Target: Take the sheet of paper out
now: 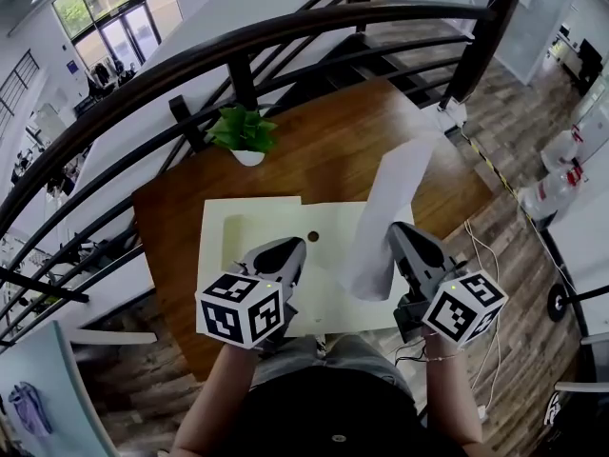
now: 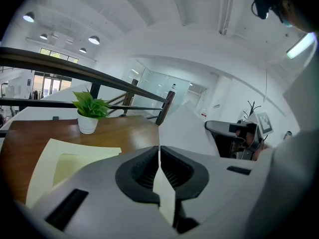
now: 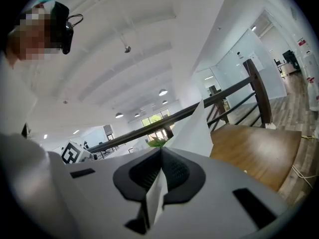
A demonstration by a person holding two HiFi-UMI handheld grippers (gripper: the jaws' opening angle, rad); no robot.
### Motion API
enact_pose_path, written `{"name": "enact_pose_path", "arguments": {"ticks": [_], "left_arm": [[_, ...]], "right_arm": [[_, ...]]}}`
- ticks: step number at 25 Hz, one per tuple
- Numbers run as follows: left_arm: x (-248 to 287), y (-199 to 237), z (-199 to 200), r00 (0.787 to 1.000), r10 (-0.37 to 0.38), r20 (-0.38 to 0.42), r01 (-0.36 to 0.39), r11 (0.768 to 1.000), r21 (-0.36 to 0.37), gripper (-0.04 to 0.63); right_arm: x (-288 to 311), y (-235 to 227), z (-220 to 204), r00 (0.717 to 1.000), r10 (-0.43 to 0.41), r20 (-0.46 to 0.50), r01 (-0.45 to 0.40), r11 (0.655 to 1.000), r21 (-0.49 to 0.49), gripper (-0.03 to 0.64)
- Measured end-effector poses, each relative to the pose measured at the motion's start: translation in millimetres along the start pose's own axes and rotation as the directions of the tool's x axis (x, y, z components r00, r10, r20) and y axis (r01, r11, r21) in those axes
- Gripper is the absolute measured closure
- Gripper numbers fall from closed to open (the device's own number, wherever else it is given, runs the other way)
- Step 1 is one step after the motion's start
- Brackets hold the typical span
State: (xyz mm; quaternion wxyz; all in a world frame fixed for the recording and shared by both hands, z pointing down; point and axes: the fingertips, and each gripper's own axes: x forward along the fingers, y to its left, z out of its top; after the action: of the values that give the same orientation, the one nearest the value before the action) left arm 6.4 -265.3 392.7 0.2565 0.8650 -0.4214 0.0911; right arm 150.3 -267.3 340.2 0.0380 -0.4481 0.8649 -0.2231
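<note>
Your right gripper (image 3: 160, 153) is pinched tight on the sheet of paper (image 1: 395, 188), with the white edge running down between its closed jaws. Your left gripper (image 2: 159, 153) is closed too, clamped on a thin edge of the pale yellow folder (image 1: 238, 222). In the lower centre of the head view both grippers sit side by side over the near part of the folder, the right one at its right end. The sheet rises from the right gripper at a slant toward the upper right, its top end well off the desk (image 1: 324, 150). Its lower end hangs at the folder's right edge, and you can't tell whether it is inside. The folder lies flat, close to the desk's near edge. Bare brown wood lies open beyond and to the right. Farther back, a potted plant (image 1: 244, 131) stands above the folder's upper left, and the dark railing (image 1: 285, 36) curves behind the desk.
</note>
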Motion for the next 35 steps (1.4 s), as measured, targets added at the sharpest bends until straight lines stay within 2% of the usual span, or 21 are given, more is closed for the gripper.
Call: {"name": "enact_pose_path", "arguments": {"ticks": [9, 16, 35], "left_arm": [[-13, -15, 35, 0.993, -0.041, 0.115, 0.04, 0.999, 0.013, 0.571], [-22, -21, 47, 0.985, -0.041, 0.17, 0.042, 0.999, 0.001, 0.571], [-35, -18, 38, 0.987, 0.015, 0.161, -0.014, 1.0, -0.006, 0.571]], "right_arm": [[6, 27, 30, 0.99, 0.084, 0.111, -0.085, 0.996, 0.002, 0.589], [10, 50, 35, 0.982, 0.149, 0.114, -0.147, 0.989, -0.023, 0.589], [11, 57, 16, 0.983, 0.165, 0.076, -0.163, 0.986, -0.032, 0.589]]}}
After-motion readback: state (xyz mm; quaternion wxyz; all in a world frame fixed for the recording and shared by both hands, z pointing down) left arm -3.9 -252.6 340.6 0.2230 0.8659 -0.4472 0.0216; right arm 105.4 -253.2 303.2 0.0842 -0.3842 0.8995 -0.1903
